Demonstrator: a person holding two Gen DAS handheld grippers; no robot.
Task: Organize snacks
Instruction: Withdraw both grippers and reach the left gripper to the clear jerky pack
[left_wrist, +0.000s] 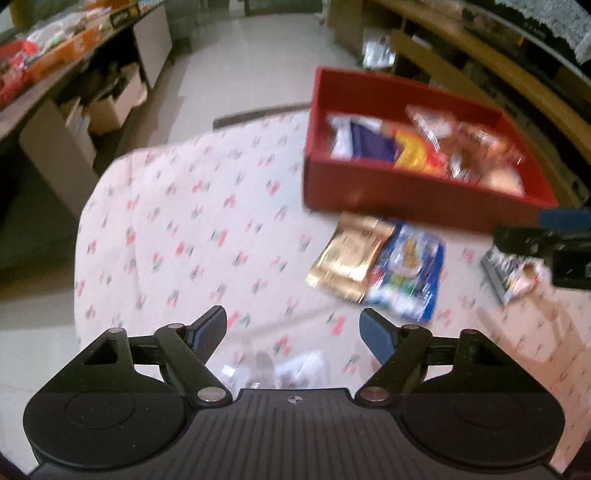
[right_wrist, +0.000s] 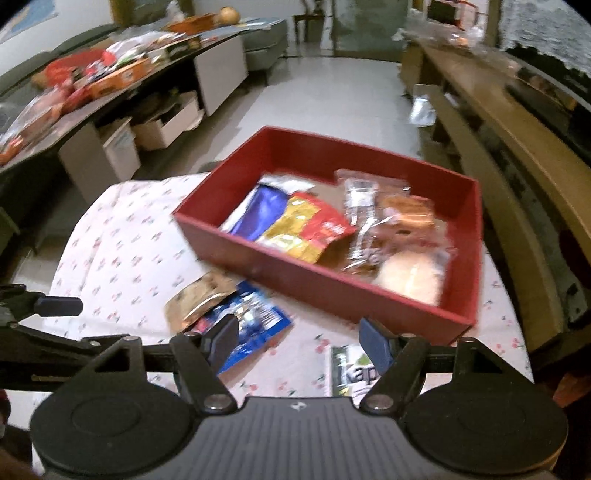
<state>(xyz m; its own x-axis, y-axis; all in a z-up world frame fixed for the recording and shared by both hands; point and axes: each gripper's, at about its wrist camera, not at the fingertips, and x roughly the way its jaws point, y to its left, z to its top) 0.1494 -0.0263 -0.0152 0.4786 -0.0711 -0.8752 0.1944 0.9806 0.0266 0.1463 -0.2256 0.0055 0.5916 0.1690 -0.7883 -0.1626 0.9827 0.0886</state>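
Snacks lay in two lots: several packets already in the red box (right_wrist: 332, 295), right of centre in the right wrist view, and three loose on the cloth (left_wrist: 166, 221) below it. The gold packet (left_wrist: 349, 258) and blue packet (left_wrist: 406, 273) touched, overlapping at one edge, just beside the box's near wall. A green-and-white packet (right_wrist: 351, 369) lay apart, low in the right view.

The left gripper (left_wrist: 293, 328) hung over bare cloth, fingers wide apart, holding nothing. The right gripper (right_wrist: 299, 339) also stood spread and empty, with the blue packet under its left finger and the green-and-white one by its right finger.

The step in hand looked like picking up a loose packet. It would probably go best to take the blue one by a free edge, clear of the gold one, then lift above the box wall before letting go. Thin foil could slip or drag its neighbour. Both views were blurred. A cluttered side table (right_wrist: 92, 85) sat at the upper left, well away.
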